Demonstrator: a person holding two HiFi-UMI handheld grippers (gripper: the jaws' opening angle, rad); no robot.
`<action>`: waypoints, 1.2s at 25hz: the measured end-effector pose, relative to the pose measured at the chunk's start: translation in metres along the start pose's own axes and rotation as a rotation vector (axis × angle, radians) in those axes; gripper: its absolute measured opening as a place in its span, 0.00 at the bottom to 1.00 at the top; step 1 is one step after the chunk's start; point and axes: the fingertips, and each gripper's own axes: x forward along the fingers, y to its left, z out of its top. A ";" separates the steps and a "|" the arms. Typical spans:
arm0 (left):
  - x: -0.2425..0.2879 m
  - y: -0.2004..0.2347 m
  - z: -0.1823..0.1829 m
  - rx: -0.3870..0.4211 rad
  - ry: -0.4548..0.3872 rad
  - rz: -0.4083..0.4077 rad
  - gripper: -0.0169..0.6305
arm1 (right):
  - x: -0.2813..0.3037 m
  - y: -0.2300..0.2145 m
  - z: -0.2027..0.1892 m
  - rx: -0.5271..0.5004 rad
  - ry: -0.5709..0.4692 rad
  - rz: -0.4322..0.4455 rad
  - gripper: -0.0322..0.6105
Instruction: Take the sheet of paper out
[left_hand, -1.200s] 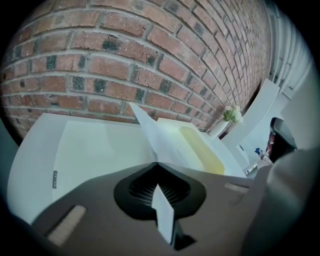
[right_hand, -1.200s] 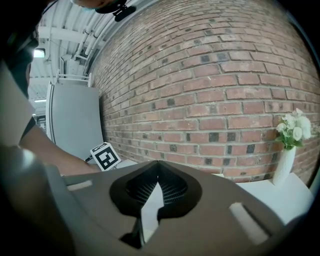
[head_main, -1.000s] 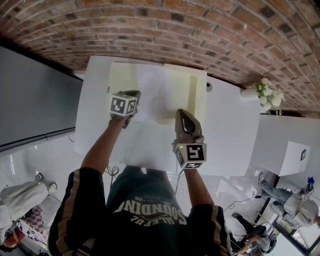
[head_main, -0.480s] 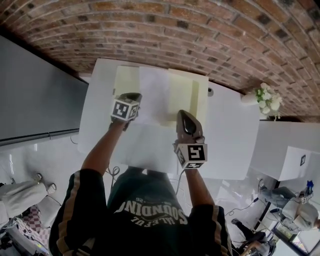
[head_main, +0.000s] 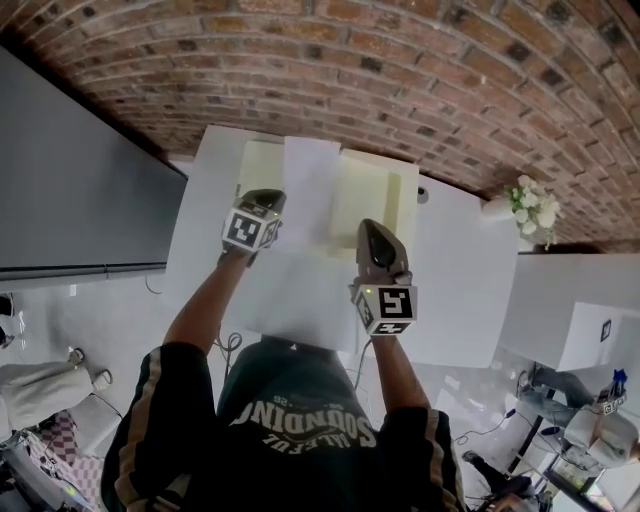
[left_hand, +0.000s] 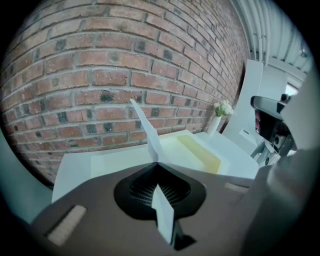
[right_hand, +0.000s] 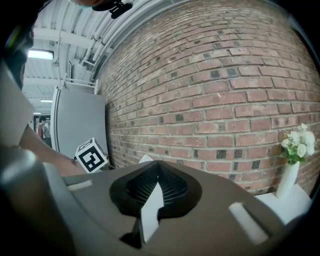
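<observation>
A white sheet of paper (head_main: 310, 180) hangs between both grippers above a pale yellow open folder (head_main: 375, 190) on the white table (head_main: 455, 280). My left gripper (head_main: 264, 195) is shut on the sheet's left edge. In the left gripper view the sheet (left_hand: 146, 131) stands up from the closed jaws of the left gripper (left_hand: 157, 164), with the folder (left_hand: 200, 150) beyond. My right gripper (head_main: 368, 224) is shut on the sheet's right edge. A white strip of the sheet (right_hand: 150, 210) shows between the closed jaws of the right gripper (right_hand: 158, 162).
A white vase of flowers (head_main: 530, 205) stands at the table's far right corner, and this vase (right_hand: 295, 150) also shows in the right gripper view. A brick wall (head_main: 400, 60) runs behind the table. A grey panel (head_main: 70, 190) stands to the left, a white box (head_main: 590, 315) to the right.
Both grippers have risen a little with the sheet. Its far edge now reaches farther over the folder's back edge.
</observation>
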 end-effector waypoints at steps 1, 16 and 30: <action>-0.004 -0.001 0.002 0.006 -0.008 0.002 0.04 | 0.000 0.000 0.003 -0.001 -0.006 -0.001 0.05; -0.080 -0.020 0.062 0.121 -0.184 0.030 0.04 | -0.006 -0.005 0.037 0.000 -0.062 -0.025 0.05; -0.111 -0.033 0.088 0.120 -0.263 0.016 0.04 | -0.013 -0.010 0.055 -0.012 -0.091 -0.054 0.05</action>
